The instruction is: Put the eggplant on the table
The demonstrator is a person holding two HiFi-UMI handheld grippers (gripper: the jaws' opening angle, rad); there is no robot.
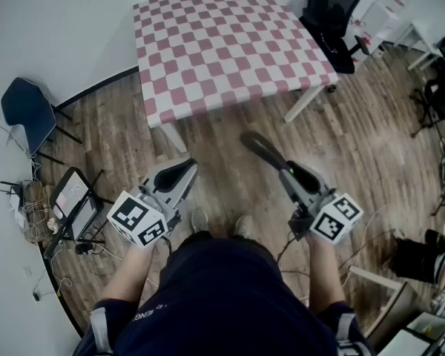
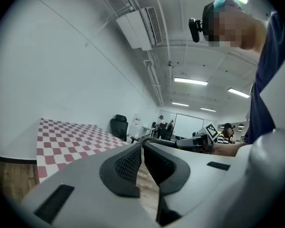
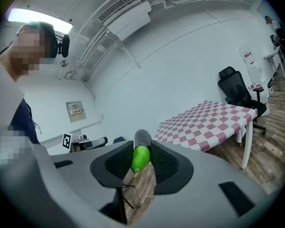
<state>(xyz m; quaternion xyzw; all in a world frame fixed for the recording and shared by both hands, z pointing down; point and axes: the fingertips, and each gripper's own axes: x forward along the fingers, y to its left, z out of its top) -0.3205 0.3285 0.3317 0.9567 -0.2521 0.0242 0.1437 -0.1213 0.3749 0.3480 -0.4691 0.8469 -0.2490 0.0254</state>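
Observation:
My right gripper [image 1: 289, 172] is shut on the eggplant [image 1: 262, 148], a dark, slender fruit that sticks out ahead of the jaws over the wooden floor. In the right gripper view its green stem end [image 3: 141, 157] sits pinched between the pads, and the dark body points forward past my right gripper [image 3: 142, 149]. The left gripper [image 1: 184, 172] is held level beside it, shut with nothing in it; its tips meet at the left gripper [image 2: 142, 145]. The table [image 1: 222, 47] with a pink and white checked cloth stands ahead of both grippers, also seen as the table [image 3: 206, 122] and the table [image 2: 69, 137].
A black office chair [image 1: 332, 15] stands at the table's right corner. A dark blue chair [image 1: 26, 108] is by the wall at the left, with a small stand and cables [image 1: 73, 200] on the floor. White desks [image 1: 400, 21] and more gear line the right side.

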